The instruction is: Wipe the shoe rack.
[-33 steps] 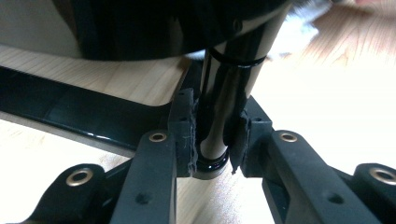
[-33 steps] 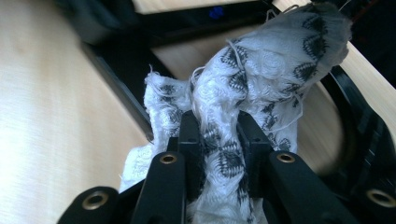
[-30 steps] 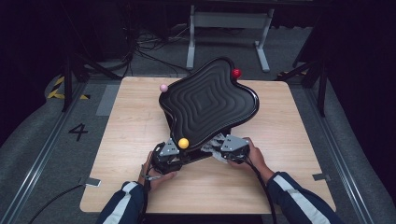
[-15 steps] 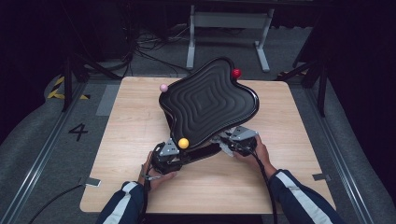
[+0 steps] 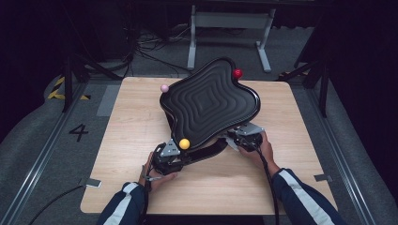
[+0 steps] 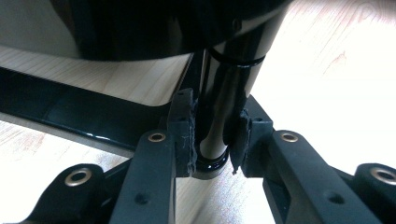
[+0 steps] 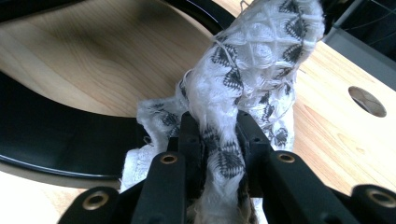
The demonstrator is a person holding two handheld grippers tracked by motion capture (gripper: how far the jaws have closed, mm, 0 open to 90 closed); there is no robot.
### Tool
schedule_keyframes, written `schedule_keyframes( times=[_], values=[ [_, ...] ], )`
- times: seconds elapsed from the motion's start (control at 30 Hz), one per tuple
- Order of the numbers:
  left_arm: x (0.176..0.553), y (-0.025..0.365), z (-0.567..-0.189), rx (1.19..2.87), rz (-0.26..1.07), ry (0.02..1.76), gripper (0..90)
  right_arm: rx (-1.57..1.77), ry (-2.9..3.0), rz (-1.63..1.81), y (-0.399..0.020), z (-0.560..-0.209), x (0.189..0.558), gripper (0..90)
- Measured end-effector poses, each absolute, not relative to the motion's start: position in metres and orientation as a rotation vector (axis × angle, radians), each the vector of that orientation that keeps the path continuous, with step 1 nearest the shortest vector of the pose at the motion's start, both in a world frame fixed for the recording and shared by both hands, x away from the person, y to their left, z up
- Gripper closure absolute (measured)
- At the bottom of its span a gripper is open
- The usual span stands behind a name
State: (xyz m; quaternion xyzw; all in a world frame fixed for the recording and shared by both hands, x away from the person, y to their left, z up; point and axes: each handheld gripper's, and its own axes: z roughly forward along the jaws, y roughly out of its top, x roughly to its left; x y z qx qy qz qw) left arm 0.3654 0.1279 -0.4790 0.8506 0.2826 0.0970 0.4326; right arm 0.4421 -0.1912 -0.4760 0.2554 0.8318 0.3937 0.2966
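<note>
A painted "4" (image 5: 78, 132) on the grey floor at the left of the high view is the only readable marking. At centre frame, a wavy-edged black tray (image 5: 210, 104) stands tilted on a black stand (image 5: 206, 153) on the wooden table (image 5: 131, 140). The left gripper (image 5: 170, 157), lower centre, has its jaws closed tight on the stand's glossy black post (image 6: 219, 116). The right gripper (image 5: 244, 139), jaws pinched shut on a white cloth (image 7: 243, 79) with a black pattern, has shifted from beside the left gripper out to the tray's lower right edge since a second ago. The tray, stand and left gripper have stayed put. A yellow ball (image 5: 184, 144), a pink ball (image 5: 164, 88) and a red ball (image 5: 238, 73) sit at the tray's corners. A metal frame (image 5: 227, 28) and cables crowd the dark background.
</note>
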Motion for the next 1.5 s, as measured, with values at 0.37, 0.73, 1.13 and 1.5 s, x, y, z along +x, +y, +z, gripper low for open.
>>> schedule_keyframes(
  times=[0.37, 0.73, 1.13, 1.5],
  values=[
    [0.366, 0.128, -0.479, 2.119, 0.240, 0.702, 71.7, 0.755, 2.187, 1.007, -0.204, -0.476, 0.444, 76.0],
    [0.366, 0.128, -0.479, 2.118, 0.238, 0.702, 71.5, 0.628, 2.253, 1.003, -0.194, -0.473, 0.435, 75.5],
    [0.366, 0.128, -0.479, 2.119, 0.234, 0.698, 71.5, 0.437, 2.363, 1.102, -0.167, -0.475, 0.409, 75.6],
    [0.366, 0.129, -0.478, 2.126, 0.231, 0.703, 71.8, 0.308, 2.419, 1.159, -0.128, -0.475, 0.387, 75.3]
  ],
)
